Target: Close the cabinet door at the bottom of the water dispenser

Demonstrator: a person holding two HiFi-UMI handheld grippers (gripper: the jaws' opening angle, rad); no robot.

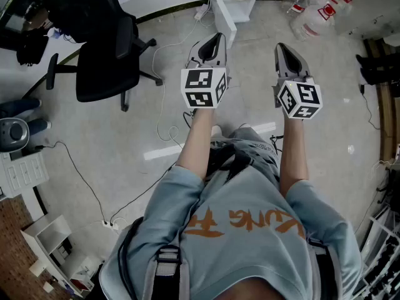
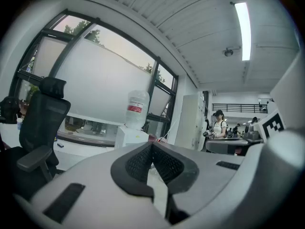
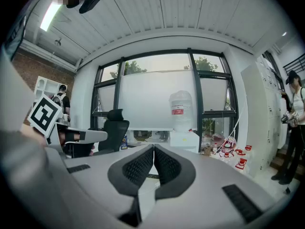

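The white water dispenser (image 1: 235,0) stands at the far wall, several steps ahead of me. A white panel (image 1: 225,21) juts from its base toward me, apparently the open cabinet door. In the gripper views the dispenser (image 2: 129,135) (image 3: 185,139) carries a large clear bottle (image 2: 137,108) (image 3: 181,109); its lower part is hidden behind the jaws. My left gripper (image 1: 215,41) (image 2: 152,145) and right gripper (image 1: 282,49) (image 3: 154,147) are held out side by side at about waist height. Both are shut with nothing between the pads and far from the dispenser.
A black office chair (image 1: 103,55) stands to the left of my path. Several empty water bottles (image 1: 312,8) lie right of the dispenser. Cables (image 1: 164,99) trail over the floor ahead. White shelving (image 1: 47,236) sits at the lower left. A person (image 2: 220,126) stands off to the right.
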